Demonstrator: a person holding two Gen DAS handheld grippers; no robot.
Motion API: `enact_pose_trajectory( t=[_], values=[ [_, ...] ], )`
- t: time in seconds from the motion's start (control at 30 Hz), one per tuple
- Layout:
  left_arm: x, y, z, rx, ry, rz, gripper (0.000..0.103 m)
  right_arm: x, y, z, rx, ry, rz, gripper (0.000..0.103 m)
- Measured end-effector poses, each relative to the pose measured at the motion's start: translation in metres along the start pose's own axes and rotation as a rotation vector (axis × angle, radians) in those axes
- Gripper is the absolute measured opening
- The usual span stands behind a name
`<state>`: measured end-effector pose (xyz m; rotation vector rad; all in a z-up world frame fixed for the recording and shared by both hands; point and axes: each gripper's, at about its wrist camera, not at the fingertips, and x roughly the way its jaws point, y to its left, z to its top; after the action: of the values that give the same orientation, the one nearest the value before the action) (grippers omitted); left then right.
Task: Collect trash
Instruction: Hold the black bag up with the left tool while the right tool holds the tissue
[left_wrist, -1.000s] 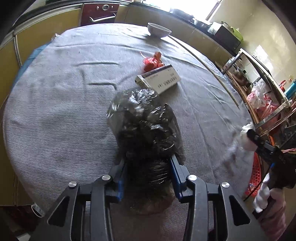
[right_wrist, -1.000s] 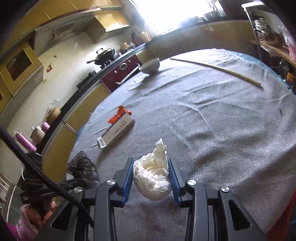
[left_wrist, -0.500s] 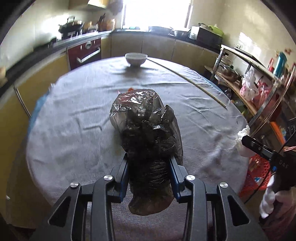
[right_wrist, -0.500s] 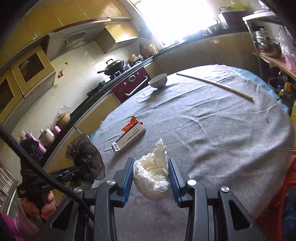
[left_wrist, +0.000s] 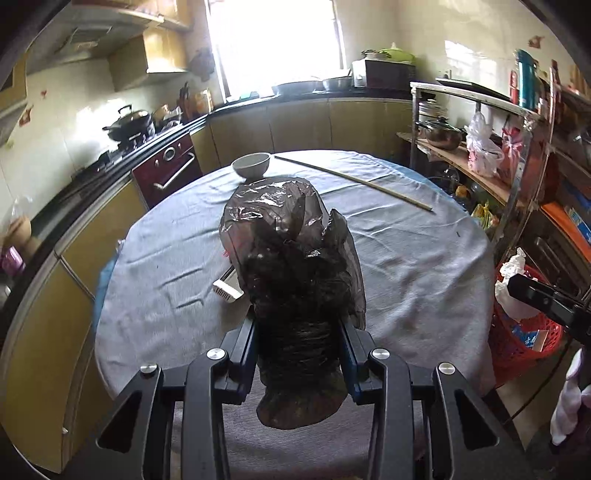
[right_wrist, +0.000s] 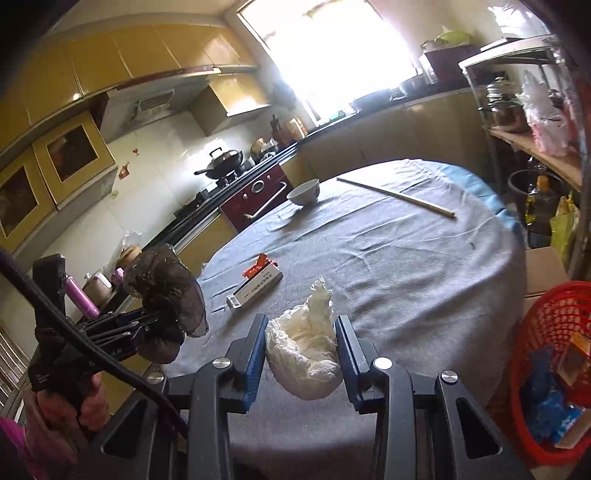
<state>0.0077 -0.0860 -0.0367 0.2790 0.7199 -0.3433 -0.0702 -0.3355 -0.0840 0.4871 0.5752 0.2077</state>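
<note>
My left gripper (left_wrist: 299, 328) is shut on a crumpled black plastic bag (left_wrist: 291, 266) and holds it above the near edge of the round table (left_wrist: 406, 258). It also shows in the right wrist view (right_wrist: 162, 291). My right gripper (right_wrist: 301, 332) is shut on a crumpled white plastic bag (right_wrist: 306, 343), lifted off the table. That white bag also shows at the right in the left wrist view (left_wrist: 511, 291). A white carton (right_wrist: 255, 290) with a red wrapper (right_wrist: 258, 264) behind it lies on the cloth.
A red mesh basket (right_wrist: 554, 362) holding trash stands on the floor right of the table. A white bowl (right_wrist: 303, 192) and a long stick (right_wrist: 395, 194) lie at the table's far side. Counters and a metal rack (left_wrist: 498, 147) surround the table.
Both grippers have pulled back and risen from the table with their bags. The views now take in the whole table and the red basket at the right.
</note>
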Motion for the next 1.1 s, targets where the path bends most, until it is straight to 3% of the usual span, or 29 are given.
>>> enact_pose_trajectory(
  t=[0.33,0.63,1.1],
  values=[
    [-0.011,-0.025,0.003,0.062,-0.037,0.032,0.040,-0.035,-0.004,-0.002,0.012,-0.051,-0.004,0.039],
    [-0.011,-0.029,0.004,0.078,-0.051,0.057,0.040,-0.036,0.003,-0.003,-0.012,-0.042,0.001,0.039],
    [0.023,-0.010,0.006,0.090,0.006,0.075,0.040,0.009,0.009,0.008,-0.015,0.026,0.015,0.039]
  ],
)
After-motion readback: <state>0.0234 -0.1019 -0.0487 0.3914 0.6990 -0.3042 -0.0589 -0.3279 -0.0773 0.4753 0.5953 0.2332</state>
